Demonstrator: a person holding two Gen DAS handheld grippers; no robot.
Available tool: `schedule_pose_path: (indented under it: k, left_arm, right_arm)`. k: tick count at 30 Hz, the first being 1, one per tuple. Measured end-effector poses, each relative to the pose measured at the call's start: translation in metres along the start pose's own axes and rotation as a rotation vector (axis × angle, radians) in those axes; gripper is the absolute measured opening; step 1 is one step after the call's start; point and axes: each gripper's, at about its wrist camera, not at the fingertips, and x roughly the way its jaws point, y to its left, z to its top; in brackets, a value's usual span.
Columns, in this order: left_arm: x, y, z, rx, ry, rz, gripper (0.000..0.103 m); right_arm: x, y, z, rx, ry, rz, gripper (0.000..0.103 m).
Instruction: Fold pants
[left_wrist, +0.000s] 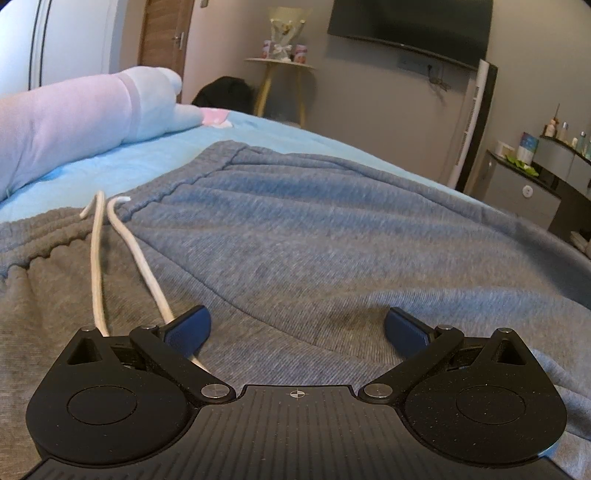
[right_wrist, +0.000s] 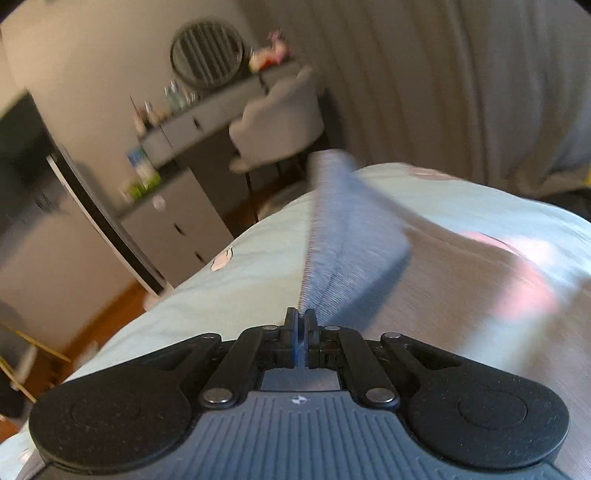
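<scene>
On the blue bed (left_wrist: 122, 166) lies one pair of grey pants (left_wrist: 295, 240) with two white drawstrings (left_wrist: 98, 258). The left gripper (left_wrist: 297, 325) hovers over it, fingers spread; the right gripper (right_wrist: 303, 325) pinches one ribbed edge, lifted.

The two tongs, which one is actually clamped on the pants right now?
The right tongs: their jaws are shut on a ribbed edge of the grey pants. The left tongs are spread wide open over the pants, gripping nothing.
</scene>
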Motion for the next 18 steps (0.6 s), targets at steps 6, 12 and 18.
schedule_pose_path:
  k: [6,12,18]
  left_arm:
    - [-0.007,0.006,0.009,0.029,0.031,-0.061,0.103]
    - [-0.026,0.006,0.04,-0.021,0.097,-0.253,0.103]
    - [0.001,-0.033,0.086,0.078,0.179,-0.37,0.103]
  right_arm:
    - [-0.088,-0.087,-0.084,0.033,0.091,-0.072,0.002]
    - [-0.105,-0.101,-0.074,-0.076,0.081,-0.127,0.022]
    - [-0.079,-0.046,-0.07,-0.466,0.058,-0.048,0.064]
